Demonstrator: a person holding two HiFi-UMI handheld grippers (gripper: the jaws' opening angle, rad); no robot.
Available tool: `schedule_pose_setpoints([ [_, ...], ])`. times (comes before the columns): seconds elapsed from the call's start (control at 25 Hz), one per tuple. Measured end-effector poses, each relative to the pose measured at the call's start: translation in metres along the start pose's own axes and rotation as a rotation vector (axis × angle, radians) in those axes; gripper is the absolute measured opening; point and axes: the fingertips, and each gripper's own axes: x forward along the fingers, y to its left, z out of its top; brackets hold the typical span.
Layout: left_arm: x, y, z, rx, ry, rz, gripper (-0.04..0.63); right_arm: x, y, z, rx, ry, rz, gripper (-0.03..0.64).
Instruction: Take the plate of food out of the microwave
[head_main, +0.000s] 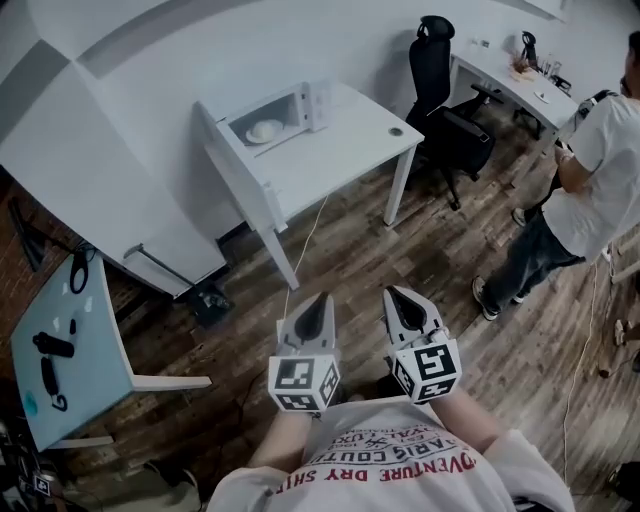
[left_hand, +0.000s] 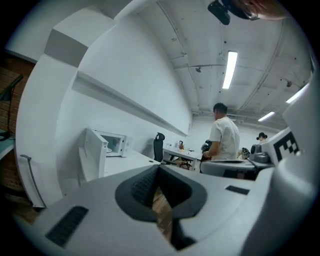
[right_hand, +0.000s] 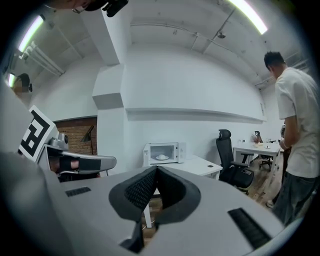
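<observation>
- Currently plate of food (head_main: 265, 130) sits inside open microwave (head_main: 298, 108) on white table (head_main: 350, 150), well apart from grippers.
- Left gripper (head_main: 319, 300), right gripper (head_main: 399, 295): jaws together, empty.
- Plate likely rigid, breakable, slick; pinch front rim, keep level.

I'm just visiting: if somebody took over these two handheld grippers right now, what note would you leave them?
Left gripper: shut, empty.
Right gripper: shut, empty.
Both are held out in front of the person, well short of the white table.
The white microwave stands on that table, door apparently open, with the white plate of pale food inside.
Done: nothing yet.
Left: approach, grip the plate, bring it out.
</observation>
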Motion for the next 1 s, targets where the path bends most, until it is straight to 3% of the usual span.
schedule_pose_setpoints([
  [0.48,0.112,0.011,0.006,-0.008,0.006,0.064,0.008,0.091,-0.080,-0.004,0.029,0.019,0.082,0.011],
  [1.0,0.279,0.017,0.049,-0.076,-0.049,0.221,0.008,0.217,-0.212,0.038,-0.039,0.010,0.254,0.011],
])
